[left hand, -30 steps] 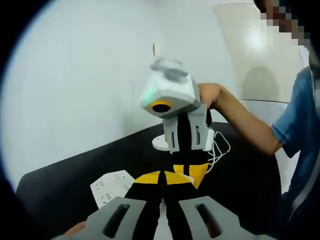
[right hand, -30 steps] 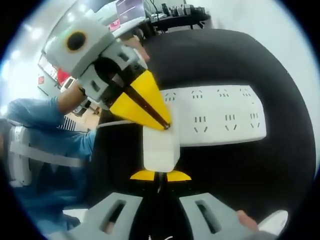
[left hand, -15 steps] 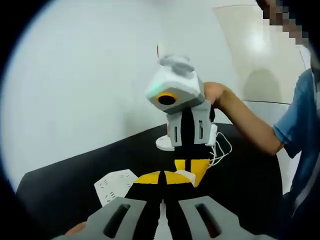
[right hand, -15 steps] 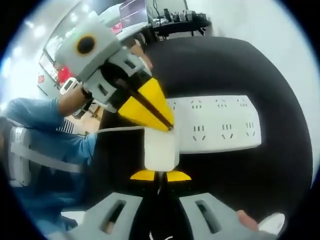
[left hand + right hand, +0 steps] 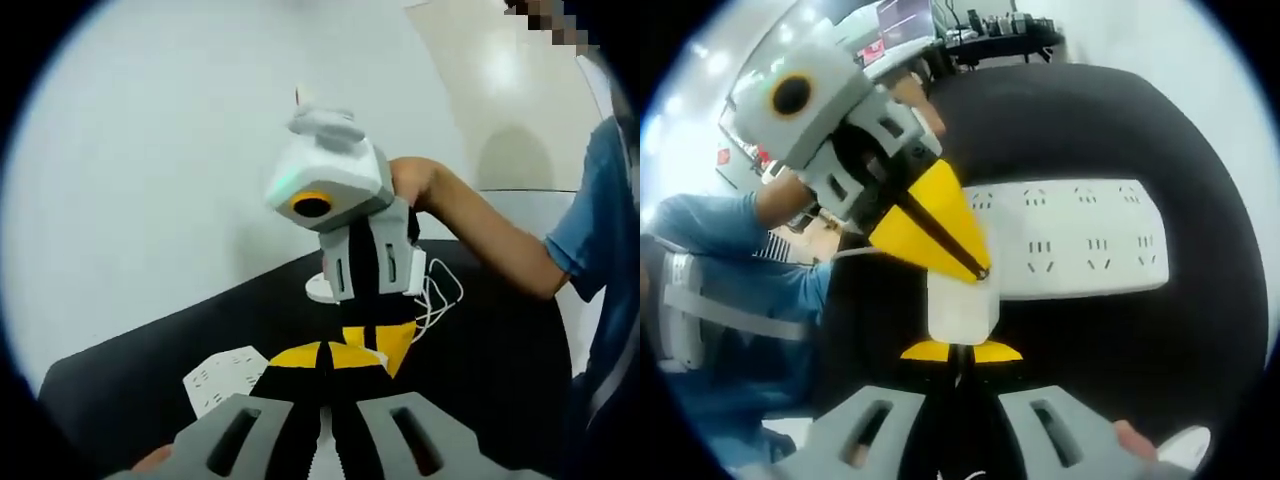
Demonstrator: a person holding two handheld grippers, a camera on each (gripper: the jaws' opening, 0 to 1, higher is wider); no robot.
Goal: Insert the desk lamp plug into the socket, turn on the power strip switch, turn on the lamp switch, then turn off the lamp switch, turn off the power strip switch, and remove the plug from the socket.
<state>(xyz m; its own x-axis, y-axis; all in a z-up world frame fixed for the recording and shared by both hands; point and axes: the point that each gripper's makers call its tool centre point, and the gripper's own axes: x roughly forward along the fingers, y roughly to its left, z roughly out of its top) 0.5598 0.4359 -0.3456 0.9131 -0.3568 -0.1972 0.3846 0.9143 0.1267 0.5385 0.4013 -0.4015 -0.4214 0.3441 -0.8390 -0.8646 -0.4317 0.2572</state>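
**Both grippers meet at the plug beside the power strip**

Now the white power strip lies flat on the black table, and everything else sits in relation to it. In the right gripper view, the white plug is at the strip's near end, touching or overlapping its edge; whether its pins are seated in a socket cannot be told. The right gripper has its yellow tips drawn together on the near end of the plug, clamping it. The left gripper reaches in from the side away from the strip, its yellow tips closed to a point that touches the far end of the plug, right against the strip's edge.

In the left gripper view, the left gripper shows its yellow tips pressed together, with the power strip just beside them on the table. The right gripper comes down from above to meet those tips. Beyond the strip, a white round lamp base stands on the table with a loose white cord near it. A person's hand holds the right gripper.
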